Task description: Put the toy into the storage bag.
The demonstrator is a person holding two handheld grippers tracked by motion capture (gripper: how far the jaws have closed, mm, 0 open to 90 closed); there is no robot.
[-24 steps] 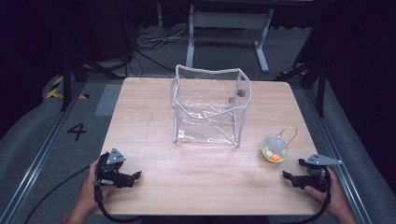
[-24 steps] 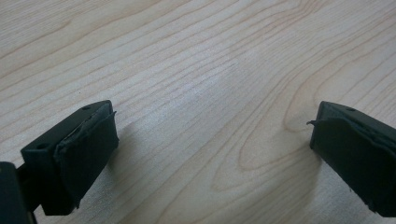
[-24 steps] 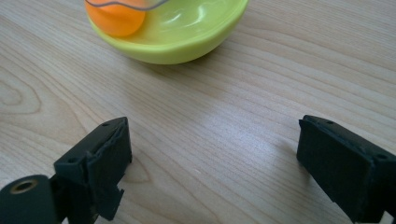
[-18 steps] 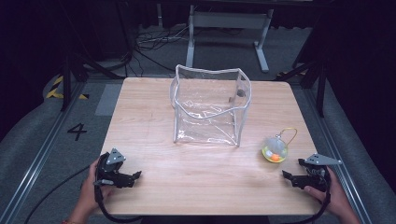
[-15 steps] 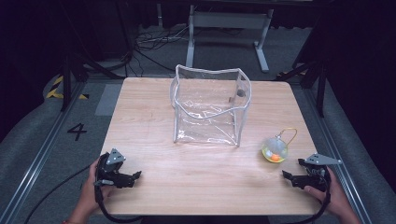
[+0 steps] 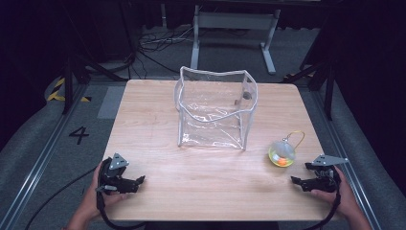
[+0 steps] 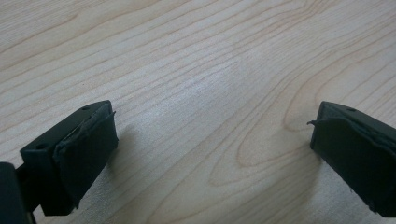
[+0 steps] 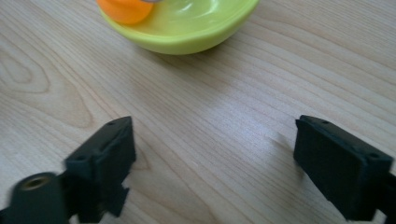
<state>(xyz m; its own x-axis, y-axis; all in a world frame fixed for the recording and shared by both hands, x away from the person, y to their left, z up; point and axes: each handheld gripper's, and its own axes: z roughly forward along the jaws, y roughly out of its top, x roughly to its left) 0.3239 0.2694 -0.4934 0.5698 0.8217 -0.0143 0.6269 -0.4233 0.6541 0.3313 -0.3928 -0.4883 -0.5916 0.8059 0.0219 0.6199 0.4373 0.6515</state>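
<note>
A clear plastic bag with a white rim stands upright and open at the table's middle. To its right lies a clear ball with a yellow-green bottom, an orange piece inside and a yellow loop; its yellow-green bottom lies just ahead of the right jaws. My left gripper rests near the front left edge, open, with bare wood between its jaws. My right gripper rests at the front right, open and empty, pointing toward the ball from a short way off.
The wooden table has free room on both sides of the bag. A grey metal frame and cables lie on the floor behind the table. A floor mark "4" sits to the left.
</note>
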